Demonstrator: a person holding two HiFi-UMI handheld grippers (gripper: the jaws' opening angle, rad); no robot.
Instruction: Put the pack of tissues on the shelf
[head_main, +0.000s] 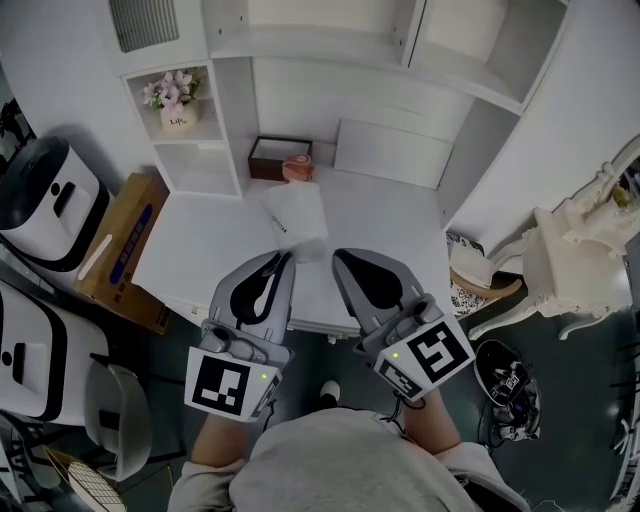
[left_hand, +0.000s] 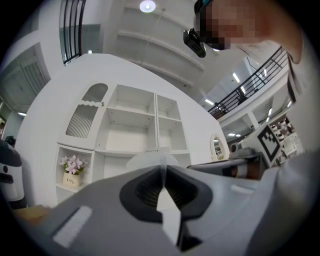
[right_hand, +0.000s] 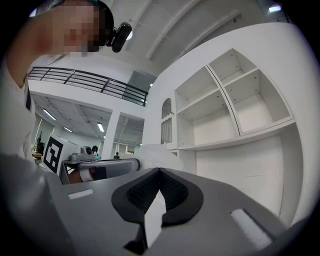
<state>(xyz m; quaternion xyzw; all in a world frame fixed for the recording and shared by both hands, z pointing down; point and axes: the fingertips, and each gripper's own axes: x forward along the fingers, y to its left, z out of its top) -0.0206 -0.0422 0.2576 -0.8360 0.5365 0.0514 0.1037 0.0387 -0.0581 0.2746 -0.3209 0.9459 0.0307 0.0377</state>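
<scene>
The pack of tissues (head_main: 297, 215), white in a thin plastic wrap, hangs tilted over the white desk (head_main: 200, 240), below the white shelf unit (head_main: 300, 45). My left gripper (head_main: 288, 258) is shut on the pack's near left corner. At the near right corner my right gripper (head_main: 338, 256) is shut on it too. In the left gripper view the pack (left_hand: 150, 159) bulges just past the closed tips of the left gripper (left_hand: 163, 167), in front of the shelf compartments (left_hand: 130, 125). The right gripper view shows the pack (right_hand: 155, 154) beyond the right gripper (right_hand: 160, 172) in the same way.
A brown open box (head_main: 280, 158) with something pink stands at the desk's back. A pot of pink flowers (head_main: 178, 105) fills a low left cubby. A cardboard box (head_main: 125, 250) and white appliances (head_main: 45, 205) stand at the left, and a white ornate chair (head_main: 580, 250) at the right.
</scene>
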